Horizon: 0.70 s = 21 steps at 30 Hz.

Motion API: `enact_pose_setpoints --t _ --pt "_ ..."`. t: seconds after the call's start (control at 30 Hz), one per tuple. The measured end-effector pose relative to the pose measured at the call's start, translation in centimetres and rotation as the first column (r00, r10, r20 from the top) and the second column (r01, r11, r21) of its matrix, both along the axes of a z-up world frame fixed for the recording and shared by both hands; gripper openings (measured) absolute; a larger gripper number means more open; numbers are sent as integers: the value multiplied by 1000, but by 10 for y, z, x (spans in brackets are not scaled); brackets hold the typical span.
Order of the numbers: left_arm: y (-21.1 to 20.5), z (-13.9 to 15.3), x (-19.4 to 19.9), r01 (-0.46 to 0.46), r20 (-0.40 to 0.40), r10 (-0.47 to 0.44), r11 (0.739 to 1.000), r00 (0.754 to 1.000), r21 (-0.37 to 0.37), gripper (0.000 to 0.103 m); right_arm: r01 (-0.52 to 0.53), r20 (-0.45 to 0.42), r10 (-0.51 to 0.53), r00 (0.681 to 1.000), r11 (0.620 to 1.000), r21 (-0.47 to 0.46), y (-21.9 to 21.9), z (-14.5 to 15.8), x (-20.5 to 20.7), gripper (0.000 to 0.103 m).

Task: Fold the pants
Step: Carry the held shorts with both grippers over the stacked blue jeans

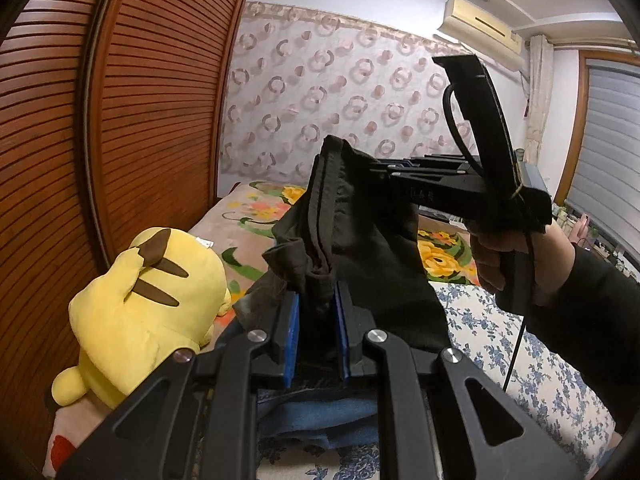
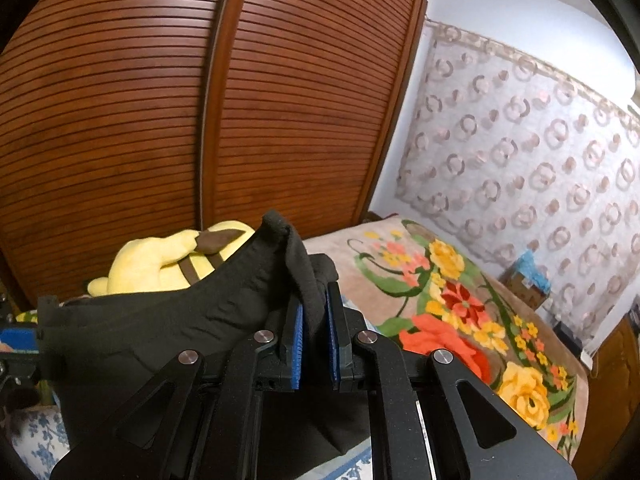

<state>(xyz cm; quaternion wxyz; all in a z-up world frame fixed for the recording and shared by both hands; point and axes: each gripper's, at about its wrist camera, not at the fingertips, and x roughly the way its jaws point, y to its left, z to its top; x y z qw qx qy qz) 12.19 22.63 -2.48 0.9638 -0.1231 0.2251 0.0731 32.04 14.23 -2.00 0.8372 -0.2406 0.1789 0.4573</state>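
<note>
Black pants [image 1: 360, 216]: held aloft above the bed [image 1: 520, 340], one edge stretched between both grippers. Advice: keep the span taut and level before lowering (slack would likely crease the fold). Left gripper [image 1: 318, 312]: fingers narrow, clamped on bunched fabric. Right gripper [image 2: 314, 320]: fingers narrow, pinching a fold. Yellow plush [image 1: 148, 292] nearby.

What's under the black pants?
Under the lifted black pants you can see blue denim cloth and a flowery bedsheet. The pants cover whatever lies straight beneath them.
</note>
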Motion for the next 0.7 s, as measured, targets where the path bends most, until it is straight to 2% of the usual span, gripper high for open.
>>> enact_pose_setpoints --t 0.13,0.2,0.27,0.4,0.53,0.7 --pt "2 -3 0 -7 -5 7 1000 1000 -4 14 6 22 -7 1000 1000 14 3 2 -1 8" --pt "3 -5 0 -9 -12 9 1000 1000 -6 14 25 44 -26 999 1000 18 4 3 -2 23" --pt "3 -7 1 -15 -17 15 1000 1000 -3 14 26 39 -27 999 999 34 1 6 1 27" --pt "4 -9 2 -24 -28 24 1000 999 1 14 11 -26 -10 1000 999 47 -8 6 8 30" --pt "4 -14 5 -38 -53 39 999 998 11 14 -47 -146 46 988 999 -9 -10 -13 14 30" --pt "9 -20 7 -65 -87 64 998 994 -3 15 -1 -197 -16 980 997 -83 -7 -44 35 30"
